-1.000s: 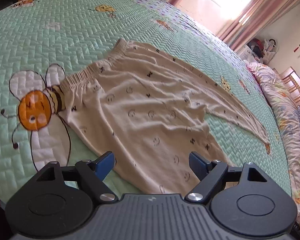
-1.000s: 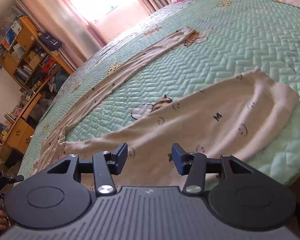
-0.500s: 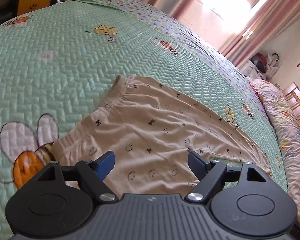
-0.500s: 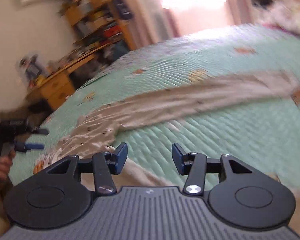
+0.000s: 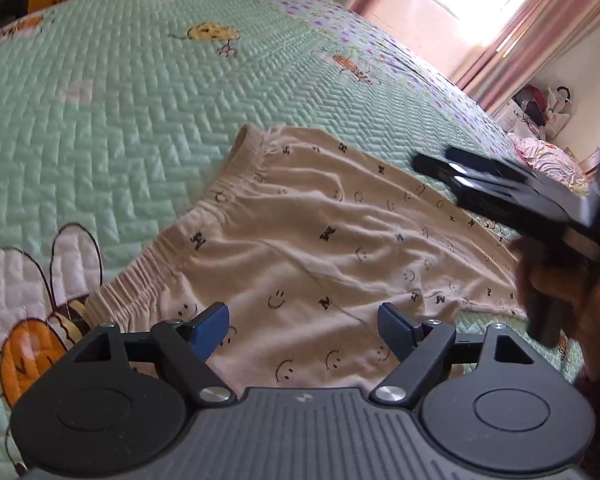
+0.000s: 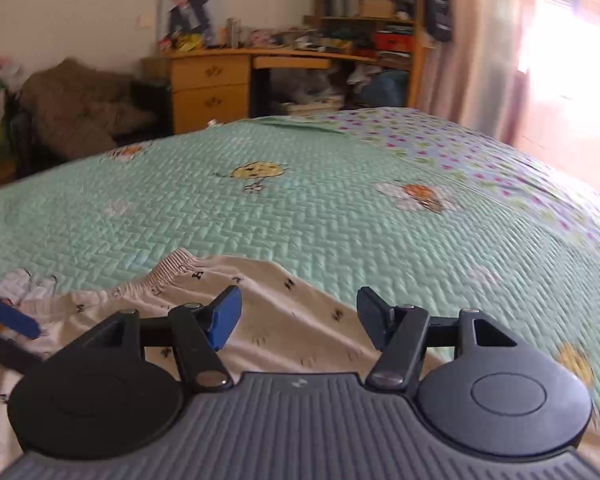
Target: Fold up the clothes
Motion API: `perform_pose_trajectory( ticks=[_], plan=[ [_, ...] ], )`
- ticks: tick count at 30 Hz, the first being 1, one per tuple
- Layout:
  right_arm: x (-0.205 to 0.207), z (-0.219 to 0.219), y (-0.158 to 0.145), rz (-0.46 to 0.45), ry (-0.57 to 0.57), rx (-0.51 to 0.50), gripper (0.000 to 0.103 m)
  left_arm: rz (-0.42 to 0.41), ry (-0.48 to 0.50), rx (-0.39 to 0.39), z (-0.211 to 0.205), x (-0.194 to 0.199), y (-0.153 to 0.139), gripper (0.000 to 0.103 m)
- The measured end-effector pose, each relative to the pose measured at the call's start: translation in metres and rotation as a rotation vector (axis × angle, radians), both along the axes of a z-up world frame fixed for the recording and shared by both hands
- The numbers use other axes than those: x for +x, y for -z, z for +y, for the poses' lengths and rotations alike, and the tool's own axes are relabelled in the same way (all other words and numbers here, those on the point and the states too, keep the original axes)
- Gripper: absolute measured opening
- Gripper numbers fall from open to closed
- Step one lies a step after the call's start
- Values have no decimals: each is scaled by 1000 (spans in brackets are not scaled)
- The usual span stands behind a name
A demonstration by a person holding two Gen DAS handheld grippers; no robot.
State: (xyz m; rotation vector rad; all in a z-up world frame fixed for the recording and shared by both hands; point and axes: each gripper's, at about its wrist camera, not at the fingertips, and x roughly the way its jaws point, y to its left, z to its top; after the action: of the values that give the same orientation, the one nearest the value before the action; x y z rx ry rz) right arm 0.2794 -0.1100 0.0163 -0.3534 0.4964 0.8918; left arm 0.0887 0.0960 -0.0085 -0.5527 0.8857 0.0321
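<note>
Over the waistband end of the beige smiley-print cotton trousers (image 5: 308, 248), spread flat on the green quilted bed (image 5: 120, 92), right gripper (image 6: 298, 318) has swung in beside left gripper (image 5: 302, 330), both fingers wide, empty, likely lining up a grasp.

Green quilted bed (image 5: 120, 92), beige printed trousers (image 5: 320, 256) spread flat
</note>
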Motion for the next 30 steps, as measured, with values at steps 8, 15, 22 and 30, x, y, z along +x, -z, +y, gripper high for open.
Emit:
perform_pose_trajectory(
  ticks=[8, 15, 22, 30],
  plan=[
    [47, 66, 38, -12, -157, -150, 64, -8, 2, -93, 16, -3, 21, 85],
    [80, 84, 58, 28, -276, -218, 65, -58, 22, -83, 24, -7, 18, 90],
    [116, 84, 62, 307, -280, -161, 51, -67, 31, -101, 28, -5, 23, 91],
    [101, 88, 50, 269, -317, -200, 22, -64, 28, -105, 29, -6, 26, 92]
  ],
)
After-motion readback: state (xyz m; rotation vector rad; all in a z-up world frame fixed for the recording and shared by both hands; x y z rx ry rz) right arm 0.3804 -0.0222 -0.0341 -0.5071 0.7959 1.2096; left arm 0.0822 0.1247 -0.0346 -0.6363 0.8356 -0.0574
